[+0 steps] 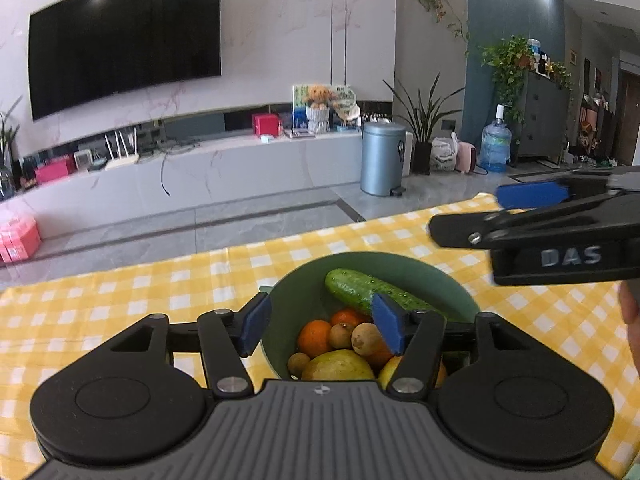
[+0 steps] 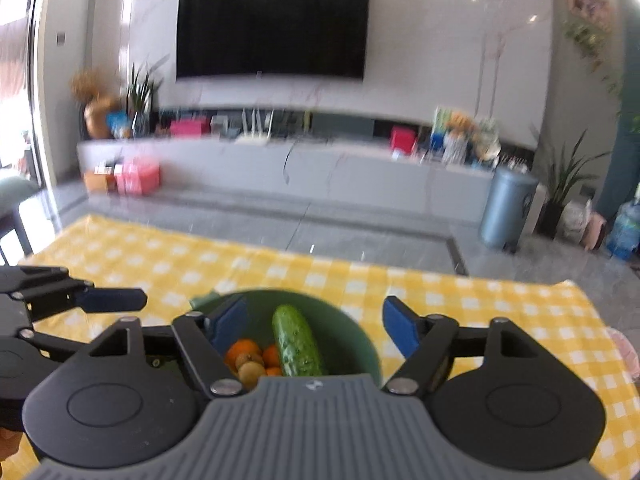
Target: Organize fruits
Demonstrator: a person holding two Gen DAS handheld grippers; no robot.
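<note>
A green bowl (image 1: 304, 280) stands on the yellow checked tablecloth (image 1: 120, 300). In it lie a cucumber (image 1: 356, 290), oranges (image 1: 314, 336), small brown fruits (image 1: 365, 338) and a yellow-green fruit (image 1: 336, 366). My left gripper (image 1: 320, 302) hangs open over the bowl's near side with nothing between its fingers. My right gripper (image 1: 472, 210) reaches in from the right, higher up. In the right wrist view, which is blurred, the right gripper (image 2: 316, 308) is open and empty above the bowl (image 2: 348, 332) and cucumber (image 2: 298, 340). A blue fingertip (image 2: 112, 298) of the left gripper shows at the left.
The table's far edge (image 1: 280, 242) runs just past the bowl, with grey floor beyond. A TV unit (image 1: 240, 168), a metal bin (image 1: 382, 160) and potted plants stand far off. Part of a hand (image 1: 630, 320) shows at the right edge.
</note>
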